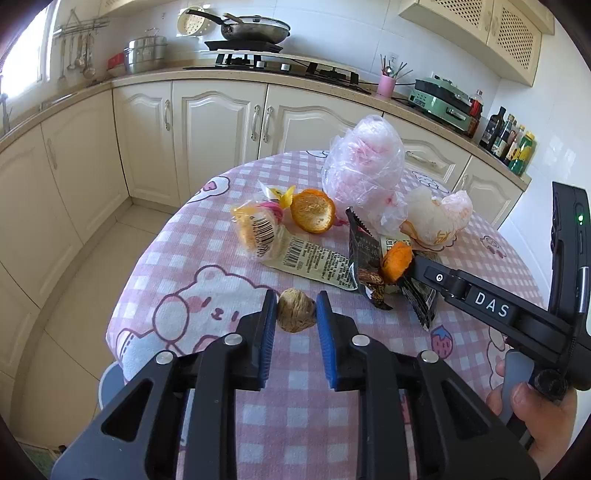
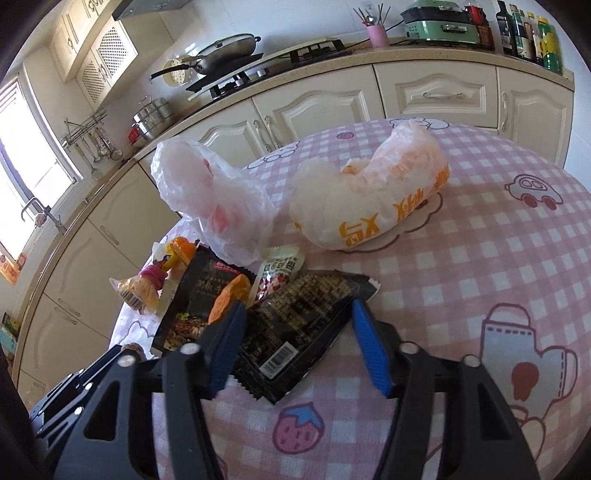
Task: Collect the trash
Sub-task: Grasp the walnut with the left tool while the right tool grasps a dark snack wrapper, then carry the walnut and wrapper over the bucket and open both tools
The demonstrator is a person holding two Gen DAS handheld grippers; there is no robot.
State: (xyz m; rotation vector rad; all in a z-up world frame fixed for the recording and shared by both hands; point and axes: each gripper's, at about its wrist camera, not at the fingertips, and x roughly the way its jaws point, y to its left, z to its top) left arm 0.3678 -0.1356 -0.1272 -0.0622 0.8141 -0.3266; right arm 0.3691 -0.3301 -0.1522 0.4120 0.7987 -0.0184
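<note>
Trash lies on a round table with a pink checked cloth (image 1: pixel 207 266). My left gripper (image 1: pixel 296 314) is open with a brown walnut shell (image 1: pixel 295 311) between its blue pads, close to both. My right gripper (image 2: pixel 299 325) is open around a black snack wrapper (image 2: pixel 295 328); in the left wrist view it reaches in from the right (image 1: pixel 410 273). Around lie orange peel (image 1: pixel 313 210), a yellow barcode wrapper (image 1: pixel 256 230), a flat label packet (image 1: pixel 314 260), a clear plastic bag (image 1: pixel 364 162) and a white bag with orange print (image 2: pixel 373 195).
Cream kitchen cabinets (image 1: pixel 218 122) run behind the table, with a stove and pan (image 1: pixel 255 29), a steel pot (image 1: pixel 144 55), a pink cup (image 1: pixel 386 85), a green appliance (image 1: pixel 439 99) and bottles (image 1: pixel 513 142) on the counter. The tile floor (image 1: pixel 92 277) lies left.
</note>
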